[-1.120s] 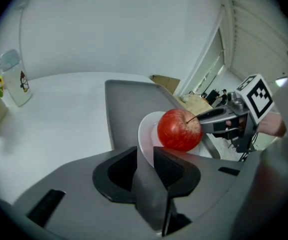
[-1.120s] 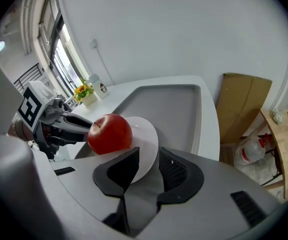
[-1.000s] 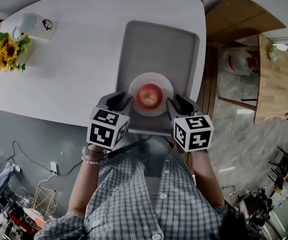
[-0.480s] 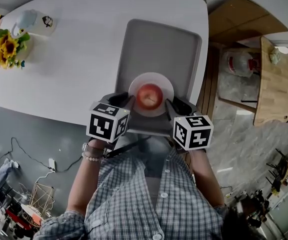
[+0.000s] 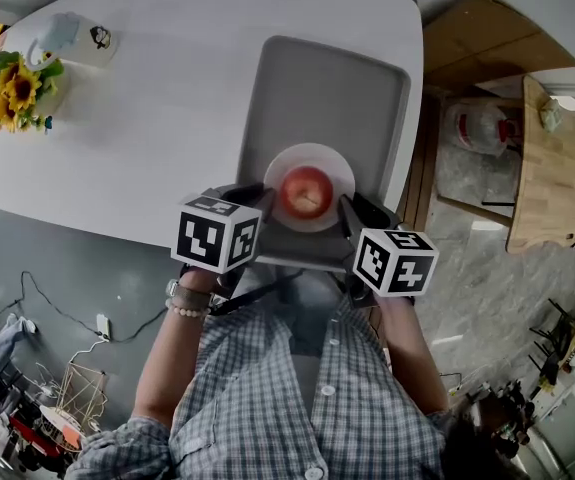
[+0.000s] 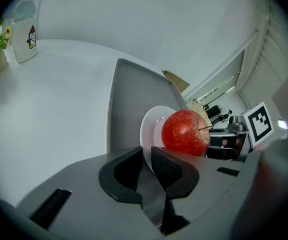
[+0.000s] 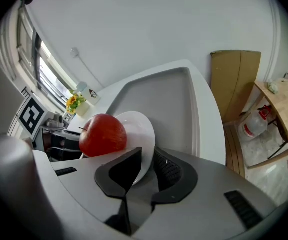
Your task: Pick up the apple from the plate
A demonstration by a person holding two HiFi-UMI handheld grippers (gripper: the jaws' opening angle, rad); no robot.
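Looking down from your head, you see the grey floor (image 5: pixel 57 258) with a wooden side table (image 5: pixel 557 158) off to your right. Next comes the white counter (image 5: pixel 137 128), which carries a grey tray (image 5: pixel 327 88) near its right edge. A mug (image 5: pixel 62 38) stands beside a pot of sunflowers (image 5: pixel 17 88) in the far left corner. The white plate (image 5: pixel 342 168) lies at the tray's near end, and the red apple (image 5: pixel 305 190) sits on its middle. That view hides the jaws; only the gripper views show the grip. Your left tool (image 6: pixel 147 155) has its jaws drawn close on the plate's left rim. Your right tool (image 7: pixel 145 159) pinches the right rim the same way. The apple rests just beyond each pair, and neither pair touches it. Against a second ago, both tools have edged in nearer the plate's sides, while apple and plate keep their place on the tray.
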